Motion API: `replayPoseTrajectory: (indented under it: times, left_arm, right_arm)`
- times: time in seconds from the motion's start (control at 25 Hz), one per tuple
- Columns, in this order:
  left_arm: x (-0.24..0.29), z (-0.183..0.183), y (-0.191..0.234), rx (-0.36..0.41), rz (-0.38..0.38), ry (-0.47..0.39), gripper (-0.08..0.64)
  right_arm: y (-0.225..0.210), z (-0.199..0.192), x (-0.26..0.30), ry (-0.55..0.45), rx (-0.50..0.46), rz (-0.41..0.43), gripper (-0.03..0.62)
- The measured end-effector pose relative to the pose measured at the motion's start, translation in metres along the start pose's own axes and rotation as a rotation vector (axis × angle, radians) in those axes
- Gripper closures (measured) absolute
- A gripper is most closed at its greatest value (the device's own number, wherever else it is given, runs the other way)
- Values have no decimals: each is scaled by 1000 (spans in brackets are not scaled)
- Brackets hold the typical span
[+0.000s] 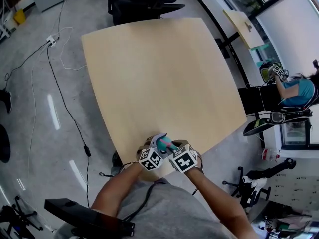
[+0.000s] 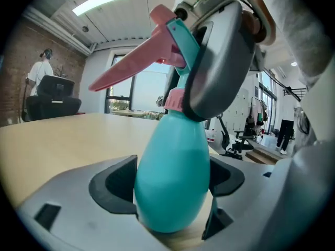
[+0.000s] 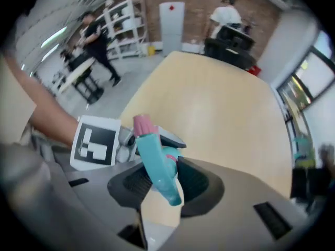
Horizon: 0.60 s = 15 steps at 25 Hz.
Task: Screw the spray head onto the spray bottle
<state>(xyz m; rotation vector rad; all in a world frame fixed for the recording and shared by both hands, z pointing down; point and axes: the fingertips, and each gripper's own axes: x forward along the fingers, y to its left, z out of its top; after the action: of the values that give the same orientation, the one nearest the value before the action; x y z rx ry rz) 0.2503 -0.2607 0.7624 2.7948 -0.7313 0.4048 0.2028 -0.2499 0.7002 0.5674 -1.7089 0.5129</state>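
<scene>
Left gripper view, nearest: the left hand-held gripper [image 2: 172,192] has its jaws closed on the belly of the teal bottle [image 2: 172,156], one pad on each flank. The bottle stands upright.
Right gripper view, nearest: the right hand-held gripper [image 3: 163,179] points steeply down, its jaws clamped on the teal spray head [image 3: 156,158].
Joint: the spray head sits on the bottle's neck with a pink collar [image 2: 175,99] at the seam. The pink trigger [image 2: 128,69] juts toward 10 o'clock in the left gripper view. Whether the thread is tight cannot be told.
Place: in the head view the bottle is at 6 o'clock on the table [image 1: 159,73], at its near edge, between the two grippers.
Handling: likely light, thin-walled plastic, smooth and rounded. The belly may flex or spin in the pads under a twist, so it wants a firm hold at the widest part.
Hold on head: best taken on its stiff body or the collar, not the trigger, which probably pivots.
Far: chairs [image 1: 139,4] at 12 o'clock beyond the table; a seated person [image 1: 299,89] at 3 o'clock.
</scene>
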Motion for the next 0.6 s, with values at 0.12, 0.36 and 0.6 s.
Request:
replayPoseTrajectory:
  times: [0.12,0.36,0.6]
  left_arm:
    - [-1,-1,2,8,67,-4,186]
    - [1,-2,1,-14,67,-7,186]
    - [-2,-6,-6,20,-150,31,184]
  right_arm:
    - [-5,1,-5,-183,385,4,457]
    - [-3,2,-13,-199,397,80,446]
    - [23,13,-80,-238,-573,13,431]
